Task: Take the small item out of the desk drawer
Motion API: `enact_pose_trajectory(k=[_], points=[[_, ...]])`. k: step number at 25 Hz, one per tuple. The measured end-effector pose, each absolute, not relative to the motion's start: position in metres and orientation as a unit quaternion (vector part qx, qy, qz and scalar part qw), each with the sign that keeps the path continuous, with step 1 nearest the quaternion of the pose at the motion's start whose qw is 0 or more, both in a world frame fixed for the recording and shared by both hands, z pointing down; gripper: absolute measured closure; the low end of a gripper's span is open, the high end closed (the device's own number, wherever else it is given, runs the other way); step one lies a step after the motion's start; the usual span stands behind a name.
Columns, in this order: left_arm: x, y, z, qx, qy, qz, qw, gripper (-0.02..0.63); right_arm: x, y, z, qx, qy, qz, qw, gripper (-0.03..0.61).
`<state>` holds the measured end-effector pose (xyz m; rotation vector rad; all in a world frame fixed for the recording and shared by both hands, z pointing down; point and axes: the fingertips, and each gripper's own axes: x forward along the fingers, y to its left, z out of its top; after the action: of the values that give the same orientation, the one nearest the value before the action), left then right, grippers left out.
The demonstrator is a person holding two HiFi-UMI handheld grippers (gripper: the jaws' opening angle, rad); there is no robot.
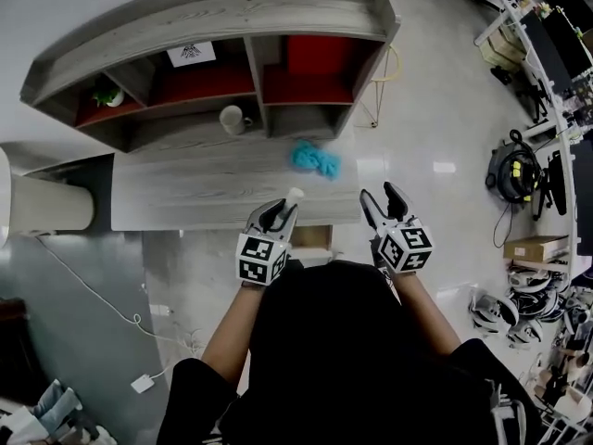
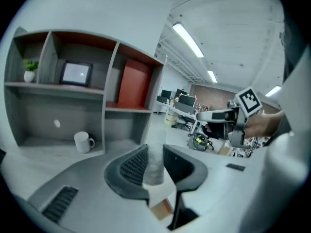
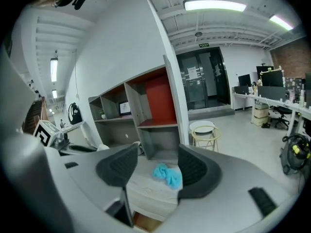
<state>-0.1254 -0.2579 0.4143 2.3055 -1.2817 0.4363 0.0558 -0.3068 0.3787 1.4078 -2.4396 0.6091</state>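
Note:
My left gripper (image 1: 282, 211) is shut on a small pale, roughly cylindrical item (image 1: 293, 196), held upright above the desk's front edge. In the left gripper view the item (image 2: 155, 152) stands pressed between both ribbed pads. My right gripper (image 1: 385, 204) is open and holds nothing; it hovers beside the left one, over the same edge. Between its jaws, in the right gripper view, only the desk and a blue cloth (image 3: 167, 174) show. A brown drawer (image 1: 311, 237) sticks out under the desktop, below and between the grippers; what is inside it is hidden.
The grey wooden desk (image 1: 185, 193) carries a hutch with red-backed shelves (image 1: 306, 58). A white mug (image 1: 232, 119) stands in a lower cubby, and the crumpled blue cloth (image 1: 316, 158) lies on the desktop. A round stool (image 3: 204, 130) stands right of the desk.

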Motion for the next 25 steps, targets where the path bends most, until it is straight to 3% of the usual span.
enact_pose_trajectory(k=[4, 9, 12, 14, 25], points=[[-0.139, -0.271, 0.355, 0.847, -0.489, 0.118, 0.171, 0.514, 0.049, -0.306, 0.344, 0.498, -0.832, 0.232, 0.067, 0.348], [-0.157, -0.286, 0.307, 0.843, -0.517, 0.065, 0.129, 0.514, 0.055, -0.311, 0.294, 0.529, -0.824, 0.204, 0.009, 0.435], [-0.165, -0.290, 0.287, 0.843, -0.521, 0.032, 0.129, 0.514, 0.058, -0.317, 0.277, 0.542, -0.824, 0.167, 0.009, 0.471], [-0.168, -0.291, 0.274, 0.843, -0.519, 0.009, 0.139, 0.514, 0.059, -0.321, 0.274, 0.550, -0.823, 0.137, 0.026, 0.572], [-0.196, -0.294, 0.257, 0.828, -0.549, 0.033, 0.112, 0.514, 0.055, -0.339, 0.268, 0.564, -0.816, 0.115, 0.047, 0.578]])
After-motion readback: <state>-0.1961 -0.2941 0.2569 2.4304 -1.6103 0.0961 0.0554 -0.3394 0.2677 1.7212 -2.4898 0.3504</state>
